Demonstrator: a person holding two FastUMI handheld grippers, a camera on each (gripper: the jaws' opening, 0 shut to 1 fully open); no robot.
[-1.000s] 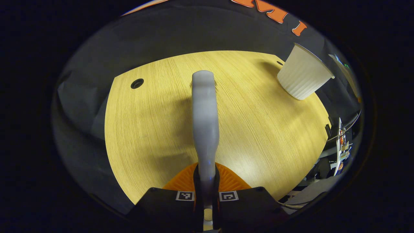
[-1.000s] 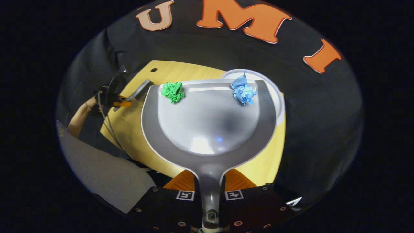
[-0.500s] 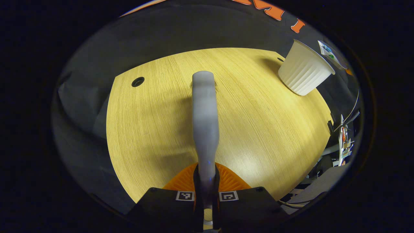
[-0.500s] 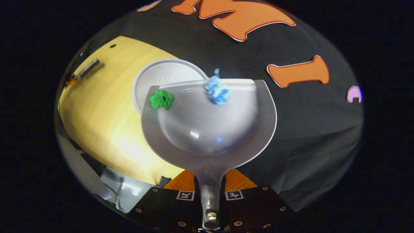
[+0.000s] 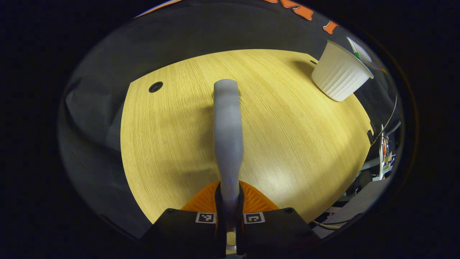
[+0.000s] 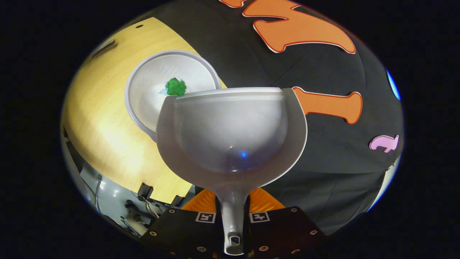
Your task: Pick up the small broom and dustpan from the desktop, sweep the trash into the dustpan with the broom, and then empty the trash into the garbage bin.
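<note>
My left gripper (image 5: 229, 201) is shut on the grey handle of the small broom (image 5: 228, 136), which points out over the wooden table (image 5: 287, 144). The white ribbed bin (image 5: 339, 77) stands at the table's far right corner. My right gripper (image 6: 233, 205) is shut on the handle of the grey dustpan (image 6: 230, 133), tipped with its front lip over the open bin (image 6: 151, 97). A green paper ball (image 6: 175, 86) sits just past the lip, inside the bin's mouth. A bit of blue paper (image 6: 162, 92) shows beside it in the bin. The pan's bowl holds nothing.
A round cable hole (image 5: 155, 86) marks the table's far left. The table's right edge drops to cables and equipment (image 5: 381, 158). In the right gripper view, cables (image 6: 140, 205) hang under the table's near edge.
The dustpan swung over the bin and tipped further. The blue ball slid off into the bin and the green ball went over the lip. The broom barely moved.
</note>
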